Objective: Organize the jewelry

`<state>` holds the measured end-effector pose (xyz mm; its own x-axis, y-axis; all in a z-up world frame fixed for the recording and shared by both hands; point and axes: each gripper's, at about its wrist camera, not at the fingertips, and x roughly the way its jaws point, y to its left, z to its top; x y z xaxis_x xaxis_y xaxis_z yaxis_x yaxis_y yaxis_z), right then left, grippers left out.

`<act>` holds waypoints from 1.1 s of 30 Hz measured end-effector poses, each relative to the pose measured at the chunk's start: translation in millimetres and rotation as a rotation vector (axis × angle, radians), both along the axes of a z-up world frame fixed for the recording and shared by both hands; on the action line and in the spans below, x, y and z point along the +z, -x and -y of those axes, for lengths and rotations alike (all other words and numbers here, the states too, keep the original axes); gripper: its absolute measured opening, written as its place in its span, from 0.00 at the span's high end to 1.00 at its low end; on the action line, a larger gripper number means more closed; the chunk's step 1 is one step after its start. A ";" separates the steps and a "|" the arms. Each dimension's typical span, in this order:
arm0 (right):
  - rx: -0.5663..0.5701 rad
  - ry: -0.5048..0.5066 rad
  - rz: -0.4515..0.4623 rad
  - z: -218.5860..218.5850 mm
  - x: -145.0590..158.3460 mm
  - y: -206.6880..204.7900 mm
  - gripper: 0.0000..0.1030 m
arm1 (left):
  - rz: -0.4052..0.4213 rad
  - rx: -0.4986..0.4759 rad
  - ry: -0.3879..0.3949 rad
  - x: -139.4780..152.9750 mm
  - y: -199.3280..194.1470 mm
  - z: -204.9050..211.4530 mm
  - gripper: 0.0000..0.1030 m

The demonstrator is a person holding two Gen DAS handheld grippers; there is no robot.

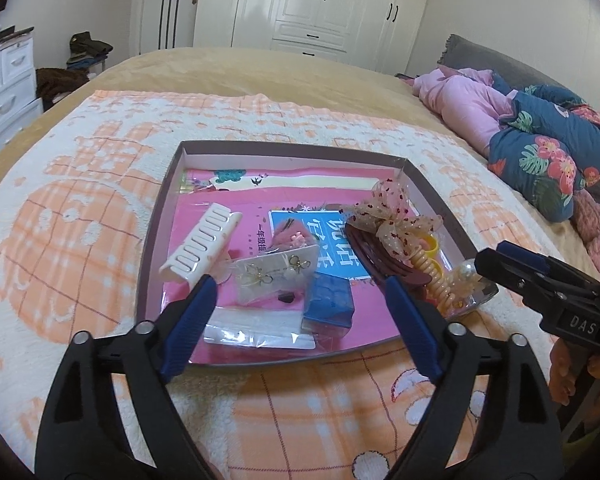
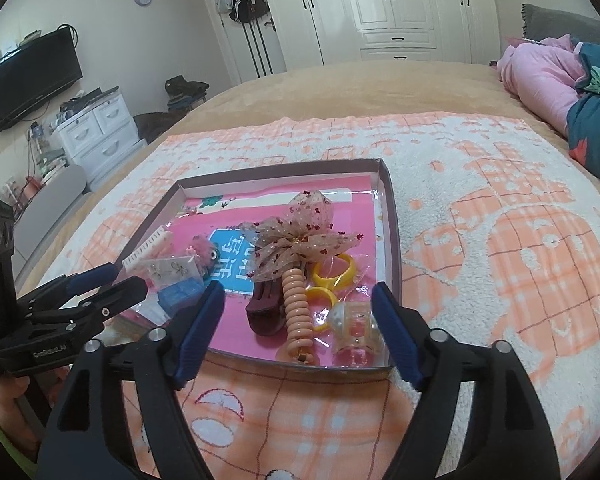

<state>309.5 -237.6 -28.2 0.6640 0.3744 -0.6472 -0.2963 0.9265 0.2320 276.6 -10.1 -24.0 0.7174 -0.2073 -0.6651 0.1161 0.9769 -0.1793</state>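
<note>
Both the left gripper (image 1: 298, 286) and right gripper (image 2: 298, 296) are hovering with jaws spread and empty above a shallow box (image 1: 300, 146) crowding hair clips, a bow (image 2: 300, 240) and rings on a bed; a careless dip is likely snagging the bow's netting.

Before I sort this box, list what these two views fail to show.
- Left wrist view: the near end of the coiled hair tie and the yellow rings sit behind the left gripper finger.
- Left wrist view: the print on the pink book is too small and partly covered.
- Right wrist view: the blue box and earring card are partly hidden by the left gripper.
</note>
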 end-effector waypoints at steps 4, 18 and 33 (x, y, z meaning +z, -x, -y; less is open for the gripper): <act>-0.005 -0.007 0.009 1.0 2.8 4.3 0.16 | 0.011 0.007 0.007 4.6 3.9 -2.8 0.13; -0.009 0.022 0.082 -2.9 16.4 26.6 0.07 | 0.066 0.028 -0.010 19.8 23.6 -8.5 0.11; -0.023 0.037 0.160 -1.8 25.5 61.1 0.06 | 0.141 0.040 -0.017 36.9 51.3 -12.3 0.11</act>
